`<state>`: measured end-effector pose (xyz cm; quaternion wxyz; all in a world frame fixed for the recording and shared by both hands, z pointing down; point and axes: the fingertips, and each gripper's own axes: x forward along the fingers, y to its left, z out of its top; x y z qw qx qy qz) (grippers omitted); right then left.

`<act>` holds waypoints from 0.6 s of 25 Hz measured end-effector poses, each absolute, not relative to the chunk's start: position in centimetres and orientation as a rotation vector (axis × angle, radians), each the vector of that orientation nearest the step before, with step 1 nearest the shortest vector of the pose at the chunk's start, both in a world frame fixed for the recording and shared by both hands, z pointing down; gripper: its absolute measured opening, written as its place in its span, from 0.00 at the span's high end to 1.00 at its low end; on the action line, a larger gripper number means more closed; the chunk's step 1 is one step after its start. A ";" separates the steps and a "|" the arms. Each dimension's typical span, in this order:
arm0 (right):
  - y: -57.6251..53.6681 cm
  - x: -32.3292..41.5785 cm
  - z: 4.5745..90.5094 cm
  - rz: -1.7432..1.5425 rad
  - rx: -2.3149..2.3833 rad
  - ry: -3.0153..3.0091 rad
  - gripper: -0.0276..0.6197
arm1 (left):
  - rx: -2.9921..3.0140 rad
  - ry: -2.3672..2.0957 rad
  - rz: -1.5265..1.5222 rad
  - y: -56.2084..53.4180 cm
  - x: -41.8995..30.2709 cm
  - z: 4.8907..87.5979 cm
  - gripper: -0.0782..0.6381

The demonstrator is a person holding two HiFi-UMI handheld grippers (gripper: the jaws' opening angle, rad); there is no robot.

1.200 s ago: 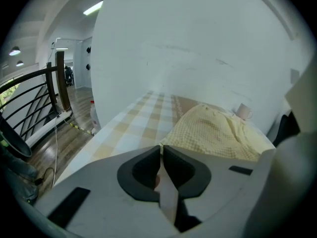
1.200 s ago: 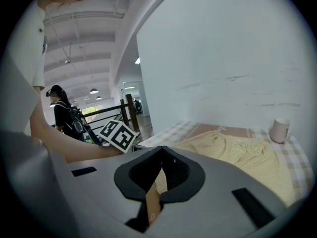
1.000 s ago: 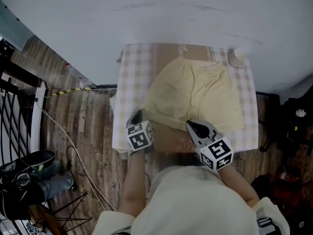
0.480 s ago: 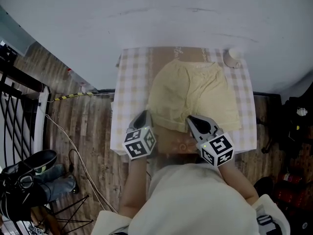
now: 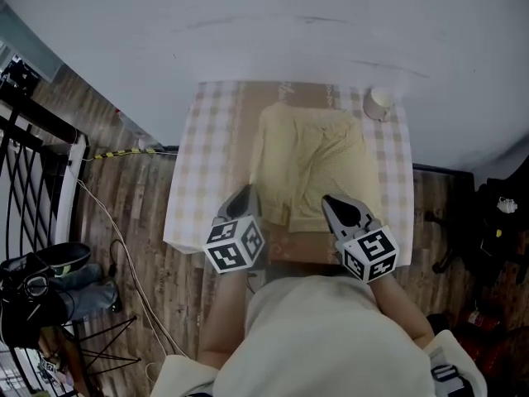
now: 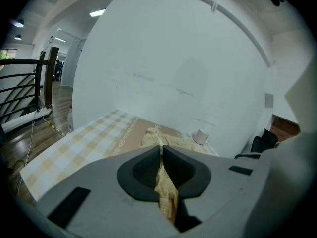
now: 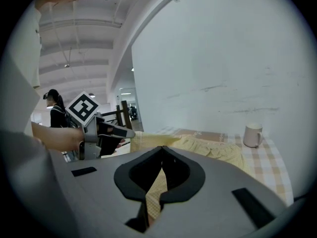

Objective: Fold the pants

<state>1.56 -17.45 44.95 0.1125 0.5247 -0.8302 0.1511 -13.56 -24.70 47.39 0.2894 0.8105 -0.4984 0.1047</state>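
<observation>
Since a second ago the pants (image 5: pixel 310 160) have bunched farther up the counter (image 5: pixel 198 168); left claw (image 5: pixel 245 195) and right claw (image 5: pixel 333 203) each clamp the hem

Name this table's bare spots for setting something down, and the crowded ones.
Free: the checked strip of table left of the pants. Crowded: by the mug, and the near edge, where the left gripper and right gripper hold the pants.

Head view overhead, steeply down; gripper views low, facing wall (image 7: pixel 223 58), share mug (image 7: pixel 252 134).
</observation>
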 end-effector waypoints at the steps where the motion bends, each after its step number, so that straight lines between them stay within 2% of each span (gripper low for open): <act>1: -17.3 2.3 44.9 0.444 1.537 -2.440 0.96 | 2.164 -1.329 0.276 -24.4 -12.7 47.2 0.86; 15: -13.9 11.9 44.7 0.450 1.521 -2.470 0.96 | 2.212 -1.272 0.250 -19.7 -1.0 45.4 0.86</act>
